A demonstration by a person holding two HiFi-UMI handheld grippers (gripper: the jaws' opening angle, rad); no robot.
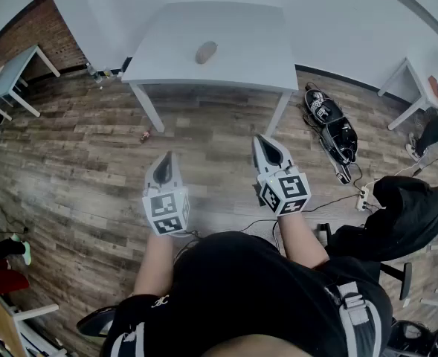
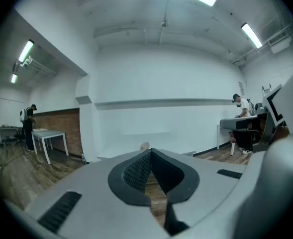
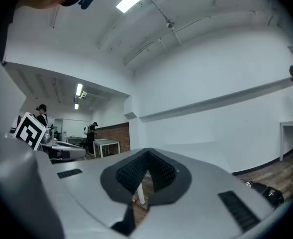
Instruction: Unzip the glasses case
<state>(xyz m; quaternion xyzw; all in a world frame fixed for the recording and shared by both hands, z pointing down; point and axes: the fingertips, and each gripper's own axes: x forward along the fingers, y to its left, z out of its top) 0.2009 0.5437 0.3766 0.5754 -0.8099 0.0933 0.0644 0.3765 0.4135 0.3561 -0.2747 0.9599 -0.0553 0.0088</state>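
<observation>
A small brown glasses case (image 1: 206, 51) lies near the middle of the white table (image 1: 241, 65), far ahead of me. In the left gripper view only its top (image 2: 145, 146) shows, just above the jaws. My left gripper (image 1: 167, 158) and right gripper (image 1: 264, 141) are held out over the wooden floor, well short of the table. Both are shut with nothing between their jaws. The left gripper (image 2: 150, 152) points toward the table; the right gripper (image 3: 146, 151) points level, toward the white wall and one table leg.
A black bag (image 1: 330, 125) and cables (image 1: 356, 195) lie on the floor to the right. Small white tables stand at far left (image 1: 10, 76) and far right (image 1: 412, 88). A small object (image 1: 145, 135) lies by the table's left leg. People stand in the background.
</observation>
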